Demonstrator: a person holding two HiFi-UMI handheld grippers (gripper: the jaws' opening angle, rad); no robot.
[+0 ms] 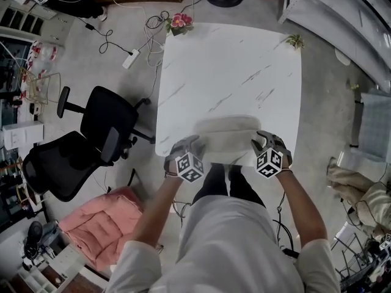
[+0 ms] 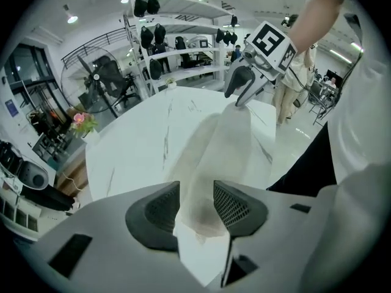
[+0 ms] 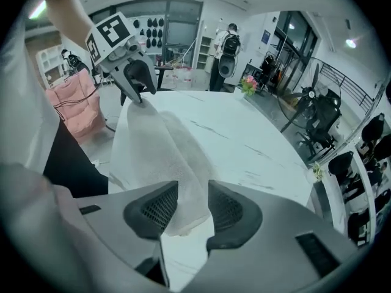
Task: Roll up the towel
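Note:
A white towel (image 1: 227, 137) lies crosswise at the near edge of the white marble table (image 1: 232, 66), bunched into a soft ridge along its far side. My left gripper (image 1: 195, 141) sits over the towel's left end and my right gripper (image 1: 261, 140) over its right end. In the left gripper view, the towel (image 2: 220, 145) runs between the jaws of my left gripper (image 2: 197, 203), which stand apart and do not pinch it. The right gripper (image 3: 192, 206) likewise stands open with the towel's end (image 3: 159, 151) loose between its pads. Each view shows the other gripper at the towel's far end.
Two black office chairs (image 1: 98, 127) and a pink cushion (image 1: 101, 221) stand on the floor to the left of the table. A flower pot (image 1: 179, 23) sits at the table's far left corner and a small plant (image 1: 295, 40) at its far right corner. A power strip (image 1: 131, 58) lies on the floor.

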